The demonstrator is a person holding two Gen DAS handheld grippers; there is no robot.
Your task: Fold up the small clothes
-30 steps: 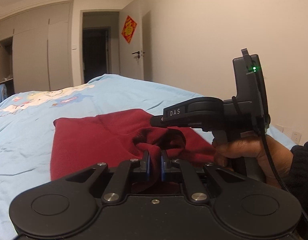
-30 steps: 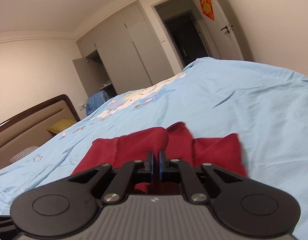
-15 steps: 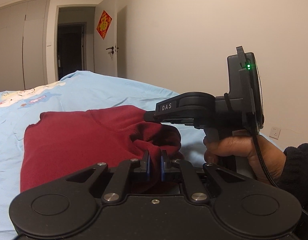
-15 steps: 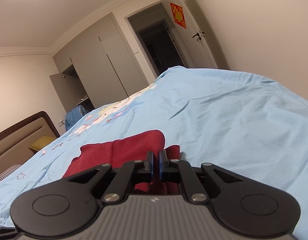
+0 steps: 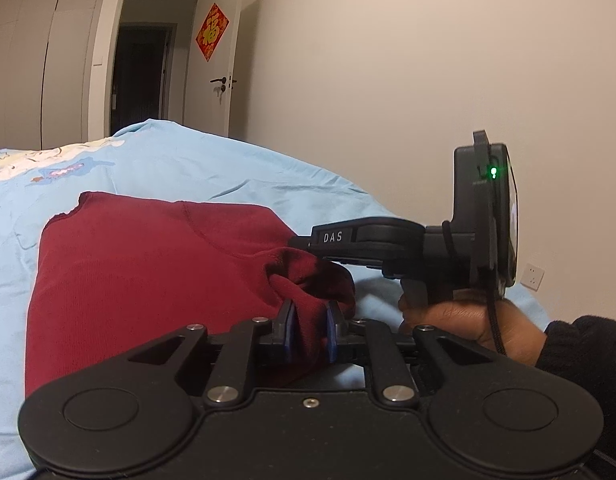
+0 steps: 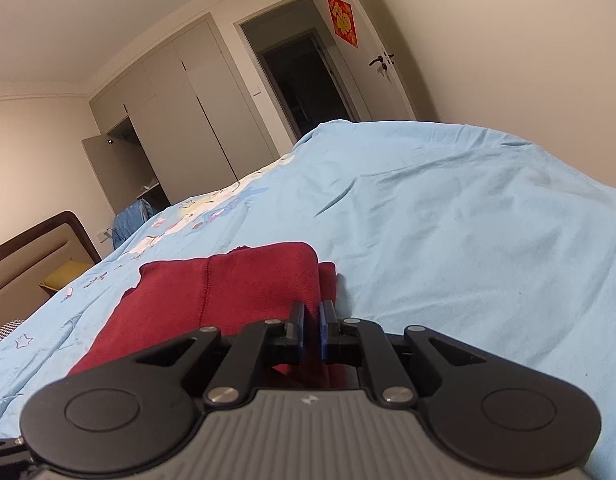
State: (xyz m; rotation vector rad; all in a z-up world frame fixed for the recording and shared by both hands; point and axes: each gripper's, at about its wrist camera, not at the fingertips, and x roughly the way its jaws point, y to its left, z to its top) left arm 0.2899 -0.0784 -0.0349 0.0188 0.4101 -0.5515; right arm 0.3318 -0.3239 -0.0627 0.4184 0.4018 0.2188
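A dark red garment (image 5: 147, 272) lies folded on the light blue bed sheet (image 5: 227, 176). My left gripper (image 5: 310, 332) is at its near right corner, with a bunch of red cloth filling the gap between the blue pads. The right gripper (image 5: 297, 242), held by a hand (image 5: 468, 320), comes in from the right, its tips at the cloth's right edge. In the right wrist view the garment (image 6: 227, 292) is a neat layered rectangle, and the right gripper (image 6: 312, 332) sits nearly closed on its near right edge.
The bed sheet (image 6: 468, 220) stretches wide to the right and far side. A wooden headboard (image 6: 35, 248) is at the left. Wardrobe doors (image 6: 179, 120) and a dark doorway (image 6: 303, 84) stand beyond the bed. The wall (image 5: 428, 80) runs close on the right.
Both grippers carried the cloth edge over and down onto the garment, which now lies flatter and more compact. The left fingers stand slightly wider apart than before.
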